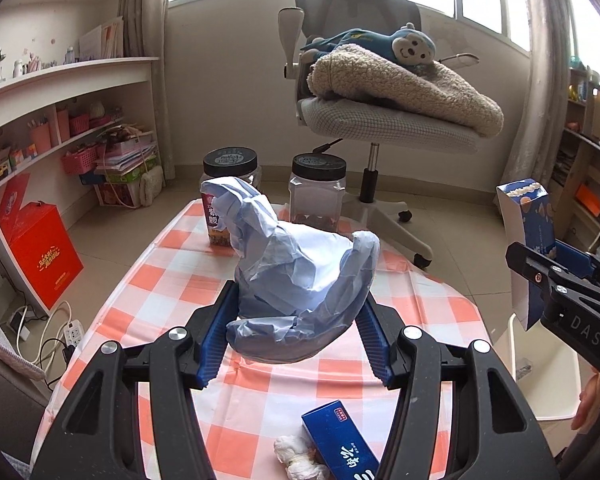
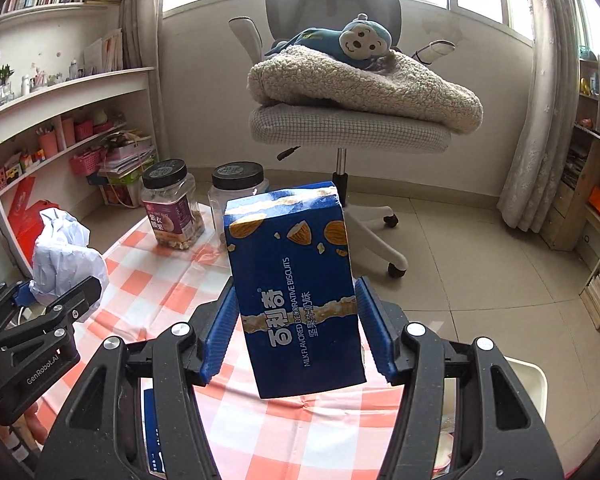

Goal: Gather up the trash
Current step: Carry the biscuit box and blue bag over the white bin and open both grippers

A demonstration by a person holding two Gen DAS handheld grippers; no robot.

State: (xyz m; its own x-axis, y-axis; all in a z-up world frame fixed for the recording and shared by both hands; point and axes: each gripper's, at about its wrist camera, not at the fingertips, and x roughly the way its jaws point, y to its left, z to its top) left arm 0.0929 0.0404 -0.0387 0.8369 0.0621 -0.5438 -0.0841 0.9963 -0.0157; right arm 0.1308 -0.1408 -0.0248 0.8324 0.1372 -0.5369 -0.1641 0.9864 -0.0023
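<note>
My left gripper (image 1: 296,320) is shut on a crumpled pale blue paper wad (image 1: 300,276) and holds it above the checked tablecloth (image 1: 172,288). The wad also shows at the left of the right wrist view (image 2: 66,258). My right gripper (image 2: 296,320) is shut on a blue biscuit box (image 2: 296,280), held upright above the table's right side. The box also shows in the left wrist view (image 1: 528,232). A small blue box (image 1: 340,444) and a crumpled white tissue (image 1: 296,458) lie on the cloth below my left gripper.
Two black-lidded clear jars (image 2: 172,208) (image 2: 236,196) stand at the table's far end. A white bin (image 2: 528,380) sits off the table's right edge. An office chair (image 2: 348,128) with a blanket and plush monkey stands beyond. Shelves line the left wall.
</note>
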